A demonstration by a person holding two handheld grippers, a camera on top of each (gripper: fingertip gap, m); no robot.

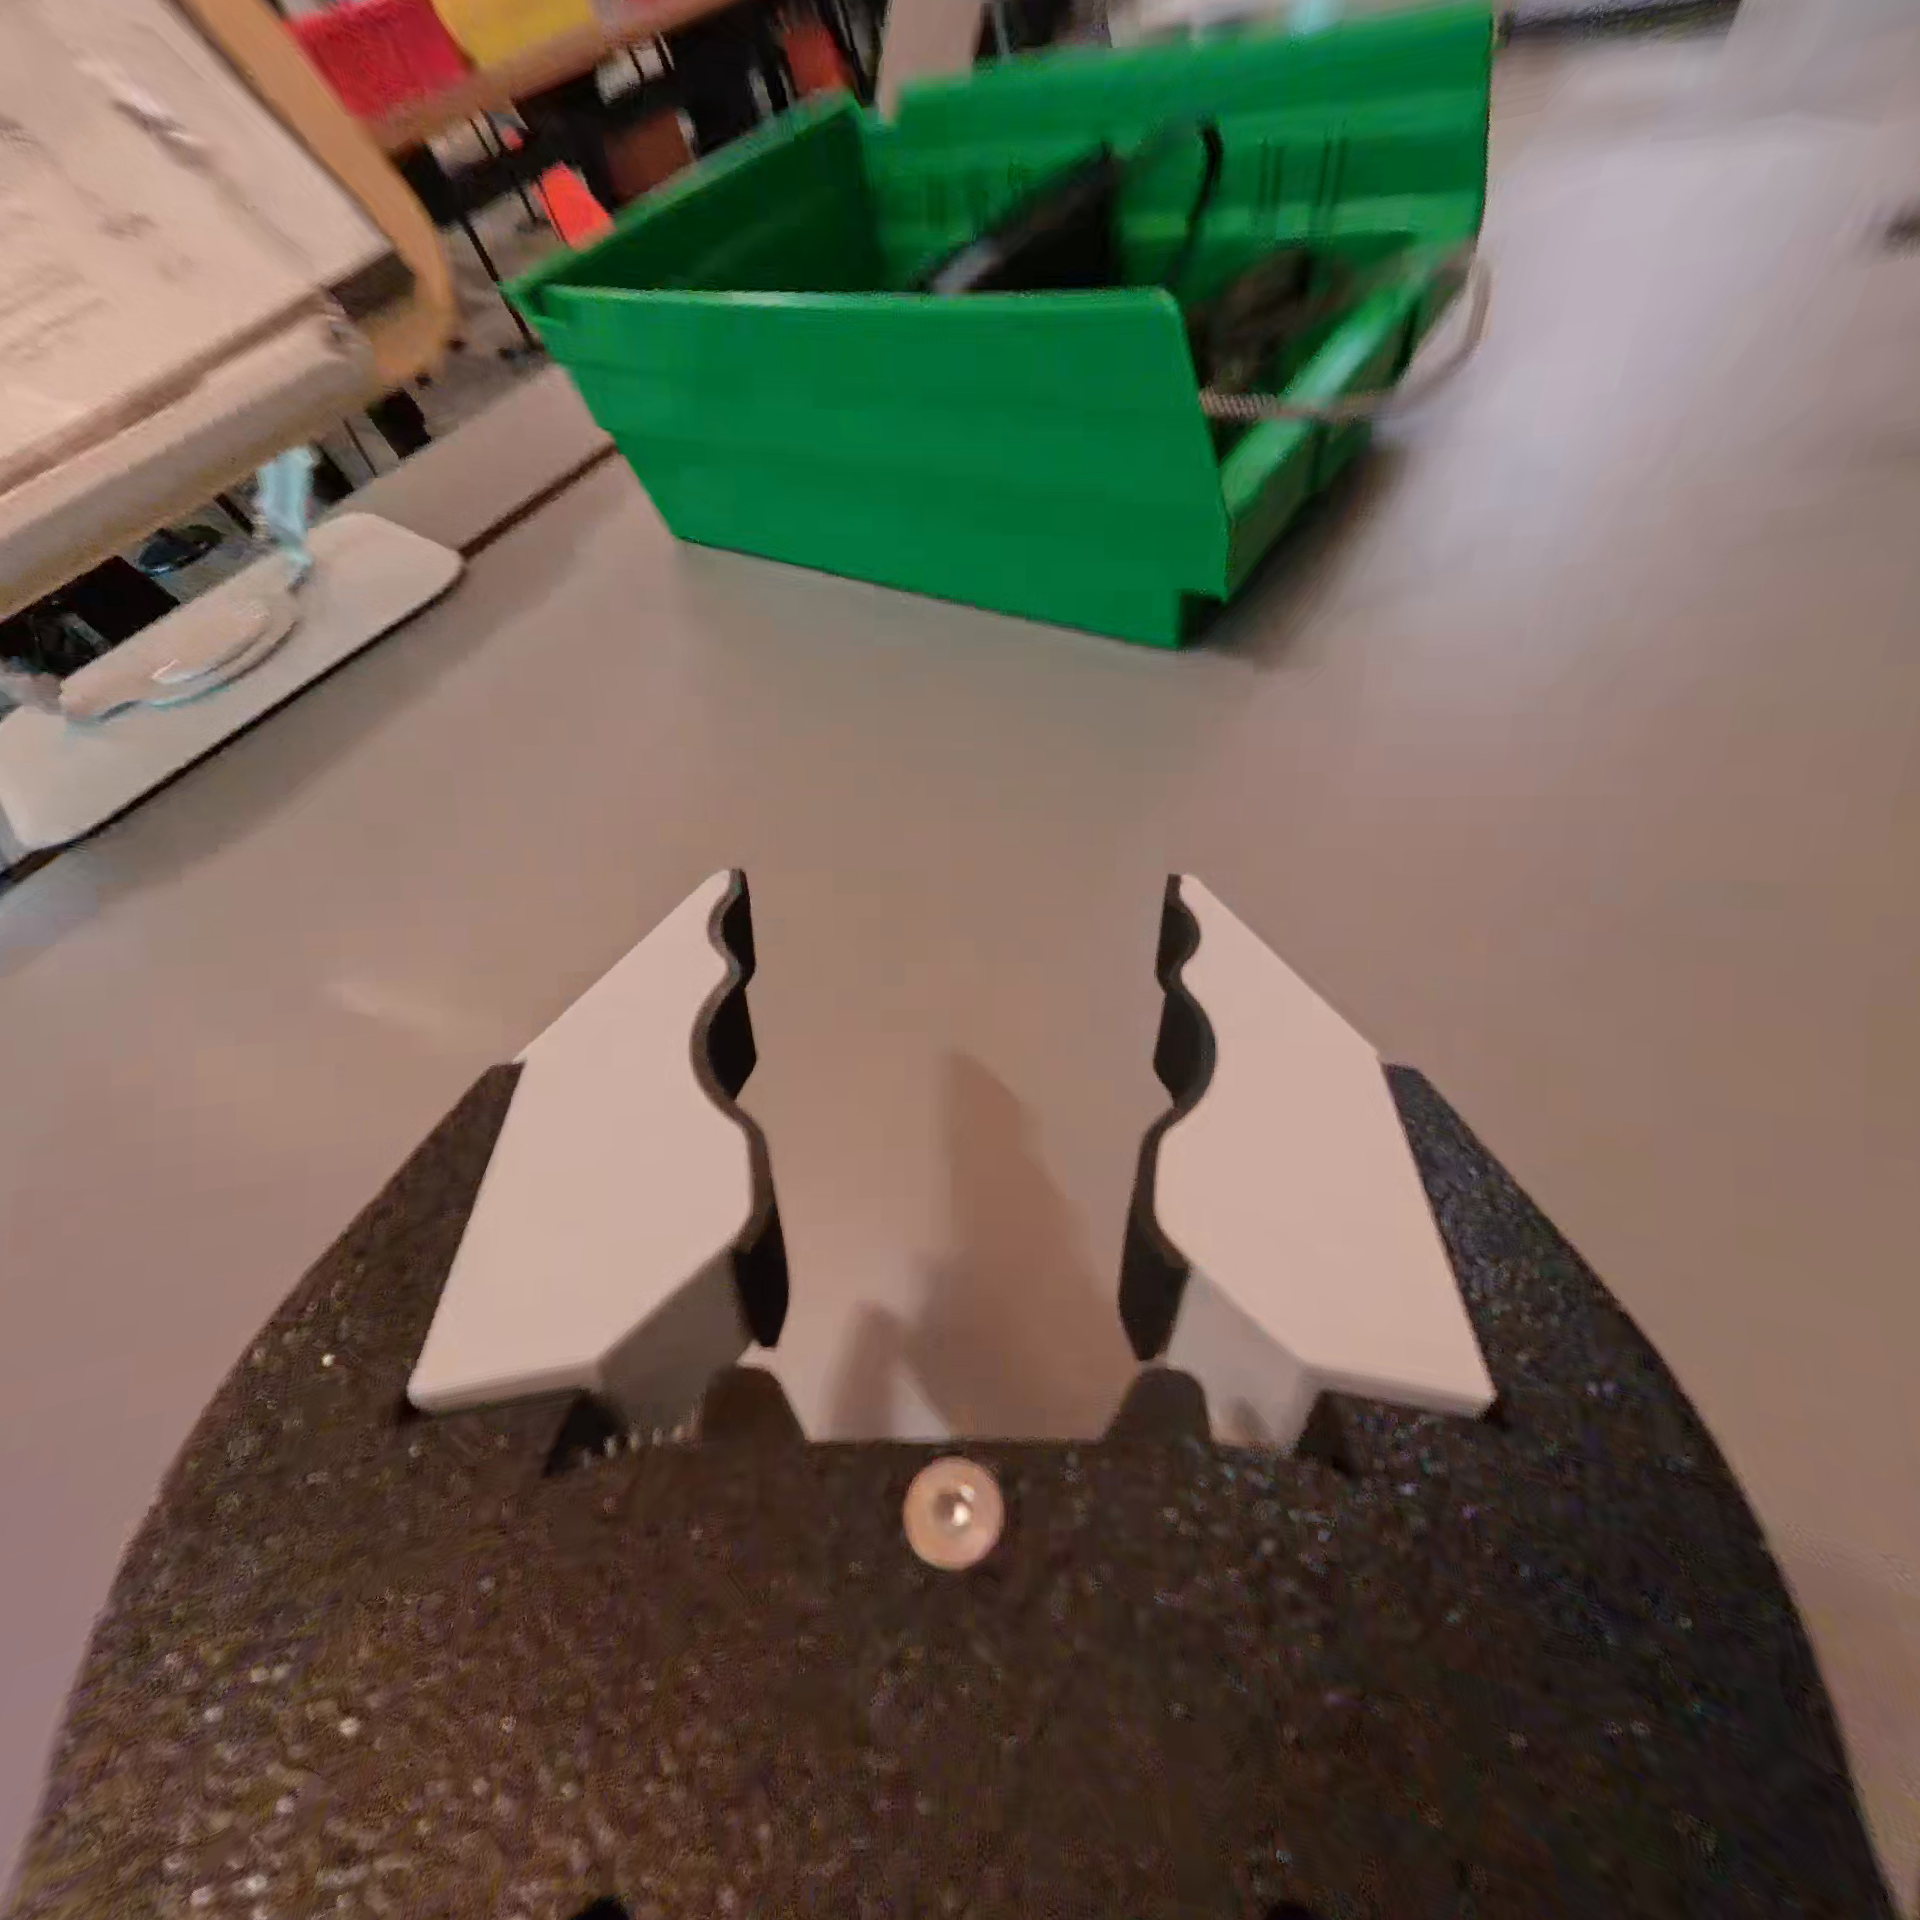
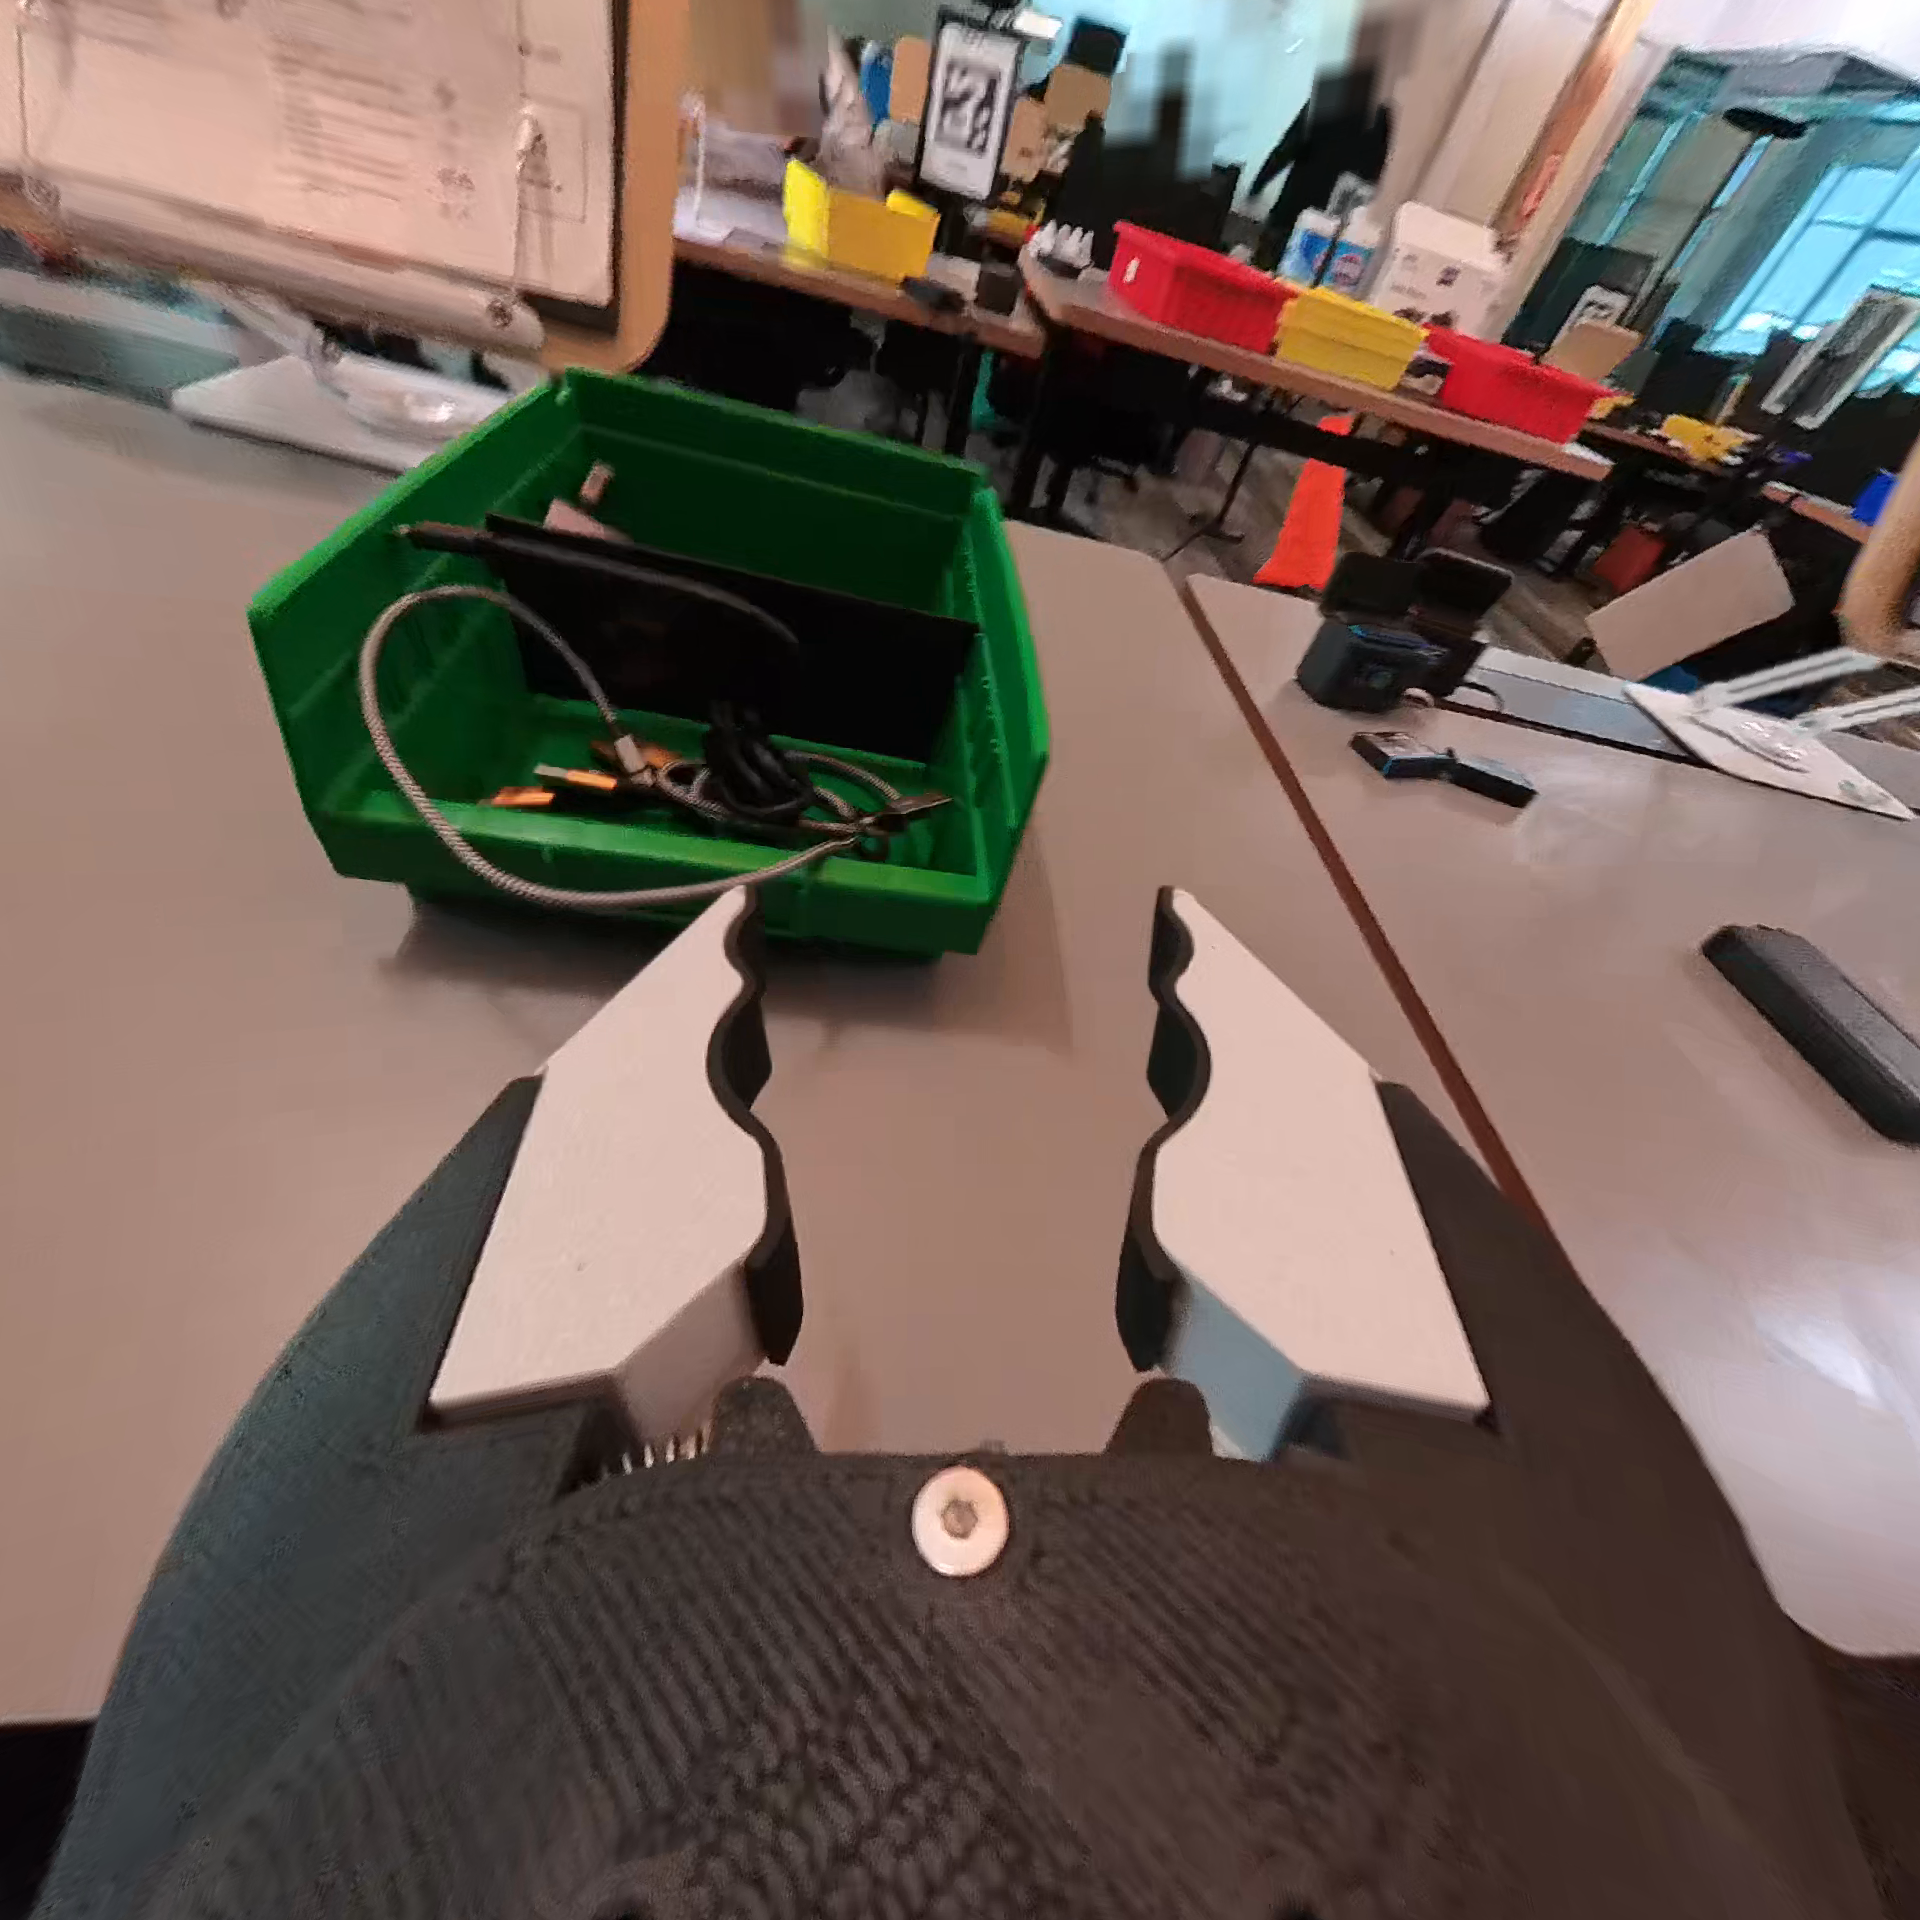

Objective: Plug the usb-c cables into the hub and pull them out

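Note:
A green bin (image 2: 883, 904) stands on the grey table ahead of my right gripper (image 2: 954, 904), which is open and empty just short of the bin's front lip. In the bin lie a braided grey cable (image 2: 416, 790) looping over the lip, black coiled cables (image 2: 748, 779), orange-tipped plugs (image 2: 582, 779) and a flat black slab (image 2: 727, 644) leaning on the back wall. I cannot tell which item is the hub. In the left wrist view the same bin (image 1: 914, 436) is farther off and blurred. My left gripper (image 1: 954, 883) is open and empty above the bare table.
A seam (image 2: 1351, 894) splits the table to the right of the bin. Beyond it lie a long black bar (image 2: 1818, 1029), small black and blue devices (image 2: 1444, 764) and a dark case (image 2: 1392, 644). A whiteboard on a white base (image 1: 208, 644) stands at the left edge.

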